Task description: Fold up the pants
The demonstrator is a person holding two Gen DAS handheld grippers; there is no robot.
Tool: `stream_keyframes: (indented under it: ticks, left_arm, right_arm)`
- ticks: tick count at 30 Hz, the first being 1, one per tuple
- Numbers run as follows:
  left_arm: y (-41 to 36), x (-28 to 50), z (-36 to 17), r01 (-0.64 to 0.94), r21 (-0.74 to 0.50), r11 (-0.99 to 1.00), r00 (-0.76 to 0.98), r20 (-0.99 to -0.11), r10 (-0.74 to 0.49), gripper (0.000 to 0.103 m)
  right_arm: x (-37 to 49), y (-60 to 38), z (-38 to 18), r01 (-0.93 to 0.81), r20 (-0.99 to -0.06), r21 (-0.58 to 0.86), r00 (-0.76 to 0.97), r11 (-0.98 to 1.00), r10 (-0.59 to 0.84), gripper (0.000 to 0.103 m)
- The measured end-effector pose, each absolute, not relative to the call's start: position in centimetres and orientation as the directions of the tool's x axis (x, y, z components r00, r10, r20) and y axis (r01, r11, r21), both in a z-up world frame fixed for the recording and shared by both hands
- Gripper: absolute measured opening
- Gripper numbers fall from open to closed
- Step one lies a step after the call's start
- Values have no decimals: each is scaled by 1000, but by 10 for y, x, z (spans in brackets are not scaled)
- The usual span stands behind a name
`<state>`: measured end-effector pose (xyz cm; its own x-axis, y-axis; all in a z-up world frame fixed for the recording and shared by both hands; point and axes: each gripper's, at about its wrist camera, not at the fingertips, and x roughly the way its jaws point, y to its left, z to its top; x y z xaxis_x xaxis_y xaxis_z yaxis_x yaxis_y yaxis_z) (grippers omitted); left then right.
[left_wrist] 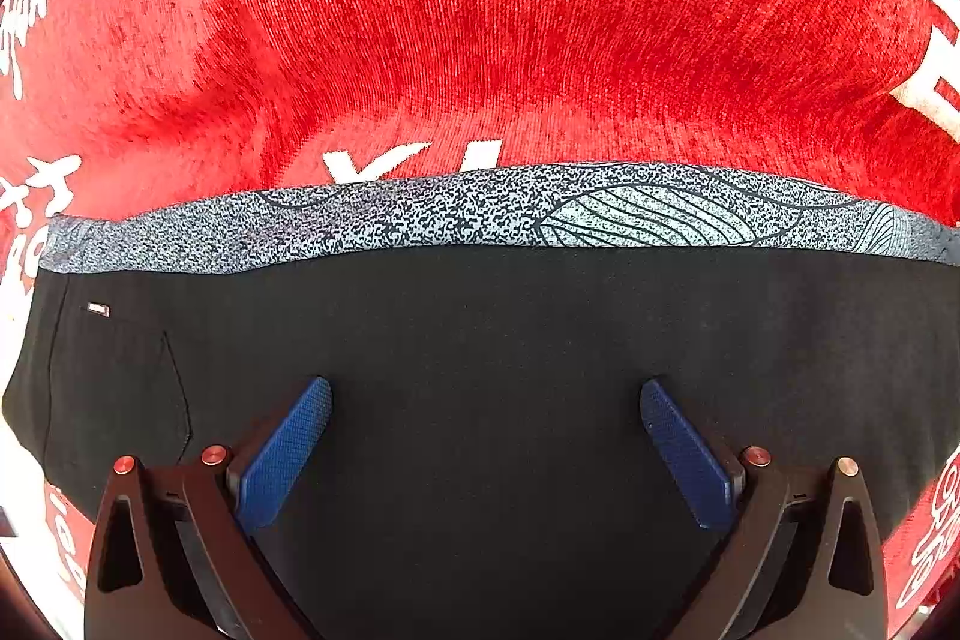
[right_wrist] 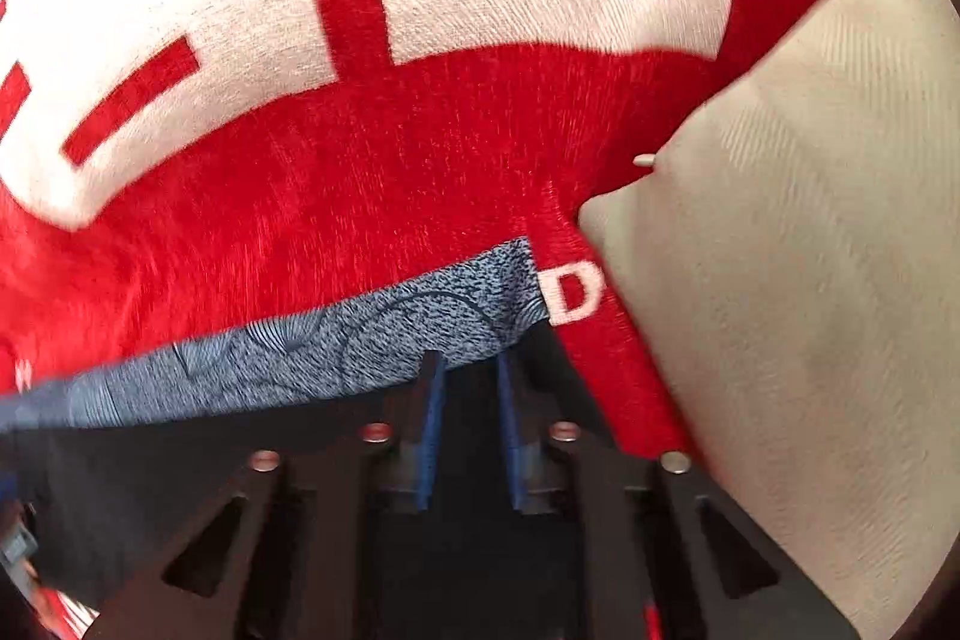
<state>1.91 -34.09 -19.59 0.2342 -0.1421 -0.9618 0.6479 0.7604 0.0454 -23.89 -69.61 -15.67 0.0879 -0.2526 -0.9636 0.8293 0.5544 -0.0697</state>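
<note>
Black pants (left_wrist: 480,370) with a grey speckled waistband (left_wrist: 480,214) lie flat on a red blanket. My left gripper (left_wrist: 486,400) hangs just above the black cloth below the waistband, open wide, with nothing between its blue pads (left_wrist: 288,454). In the blurred right wrist view my right gripper (right_wrist: 471,370) is at the waistband (right_wrist: 336,352) near the pants' right end. Its jaws stand close together with a narrow gap. Black cloth (right_wrist: 471,436) shows in that gap, but the blur hides whether the pads press on it.
The red blanket (left_wrist: 480,40) with large white lettering covers the surface under the pants. In the right wrist view the blanket (right_wrist: 360,172) ends in a folded edge, and a beige fabric surface (right_wrist: 810,250) lies beyond it on the right.
</note>
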Motion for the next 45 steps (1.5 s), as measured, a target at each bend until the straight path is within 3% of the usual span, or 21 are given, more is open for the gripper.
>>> stream_keyframes:
  ticks: [3, 8, 11, 13, 15, 19, 21, 27, 30, 36, 37, 39, 45]
  left_arm:
    - [-356, 15, -182, 665, 88, 742, 230, -969, -91, 103]
    - [-367, -19, -148, 737, 45, 675, 213, -962, -169, 103]
    - [-368, -46, -174, 775, 102, 623, 198, -976, -88, 103]
    - [-356, -56, -174, 747, 75, 661, 250, -953, -174, 103]
    - [-355, -58, -172, 745, 70, 663, 250, -951, -180, 103]
    - [-350, -52, -169, 724, 19, 689, 170, -974, -151, 103]
    - [-343, -49, -164, 717, 10, 697, 151, -978, -141, 103]
    - [-314, -33, -144, 663, 2, 749, 157, -978, -136, 103]
    - [-307, -32, -149, 664, 28, 747, 167, -980, -112, 103]
    - [-294, -26, -166, 663, 19, 748, 167, -978, -124, 103]
    - [-294, -26, -166, 662, 18, 750, 167, -978, -124, 103]
    - [-291, -25, -168, 653, 9, 757, 158, -980, -124, 103]
    - [-288, -21, -177, 649, 4, 760, 149, -981, -122, 103]
  right_arm:
    - [-245, -678, -138, 855, -960, -66, 86, 514, -267, 37]
    - [-261, -617, -129, 852, -965, 23, 156, 523, -213, 37]
    - [-260, -587, -153, 827, -976, -20, 106, 561, -190, 39]
    - [-257, -565, -158, 793, -944, -96, 119, 601, -308, 40]
    - [-252, -552, -159, 766, -925, -154, 110, 624, -363, 40]
    - [-251, -561, -144, 797, -949, -117, 86, 592, -304, 40]
    - [-252, -568, -135, 827, -964, -67, 90, 558, -249, 41]
    - [-237, -513, -126, 790, -898, 430, 425, 438, 115, 41]
    - [-221, -486, -141, 765, -853, 522, 480, 378, 206, 41]
    - [-212, -479, -149, 783, -826, 564, 528, 262, 198, 41]
    - [-212, -479, -161, 796, -830, 557, 520, 239, 201, 34]
    - [-222, -481, -167, 814, -839, 541, 506, 211, 199, 8]
    - [-227, -475, -169, 845, -877, 476, 434, 244, 207, 9]
